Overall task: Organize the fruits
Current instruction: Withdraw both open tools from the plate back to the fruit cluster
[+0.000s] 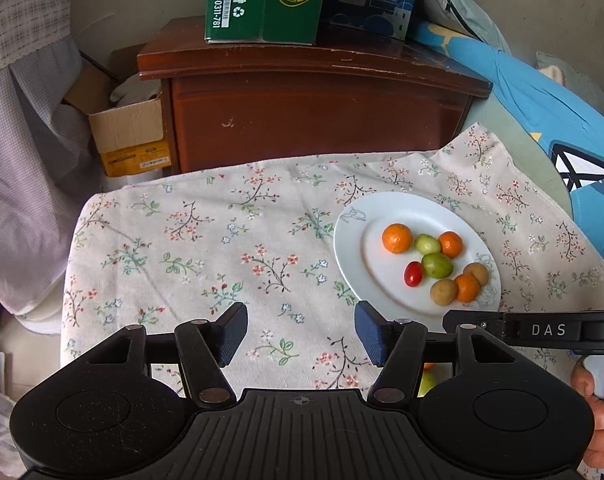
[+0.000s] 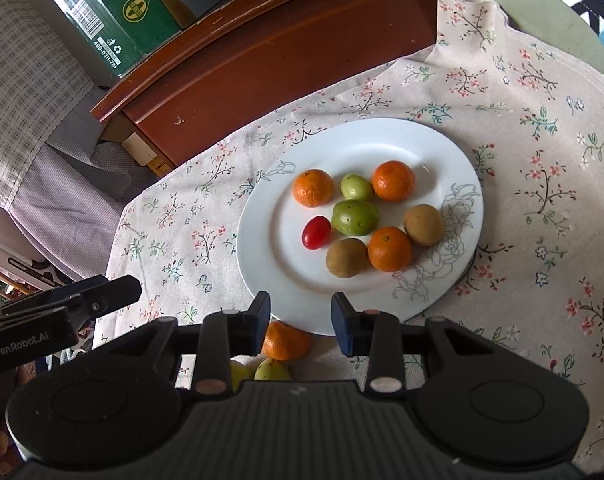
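A white oval plate (image 2: 286, 280) (image 1: 353, 256) lies on the floral cloth and holds three small oranges (image 2: 313, 187), two green fruits (image 2: 355, 217), two brown fruits (image 2: 346, 258) and a red cherry tomato (image 2: 316, 232). My right gripper (image 2: 300, 322) is open and empty above the plate's near rim. Below it, off the plate, lie an orange (image 2: 284, 340) and two green fruits (image 2: 272, 370), partly hidden by the gripper. My left gripper (image 1: 301, 330) is open and empty over the cloth, left of the plate.
The floral cloth (image 1: 190, 248) covers the table. A brown wooden cabinet (image 1: 309, 112) stands behind it with a green carton (image 1: 262, 4) on top. A cardboard box (image 1: 130, 136) sits left of the cabinet. Blue bedding (image 1: 541, 112) lies at the right.
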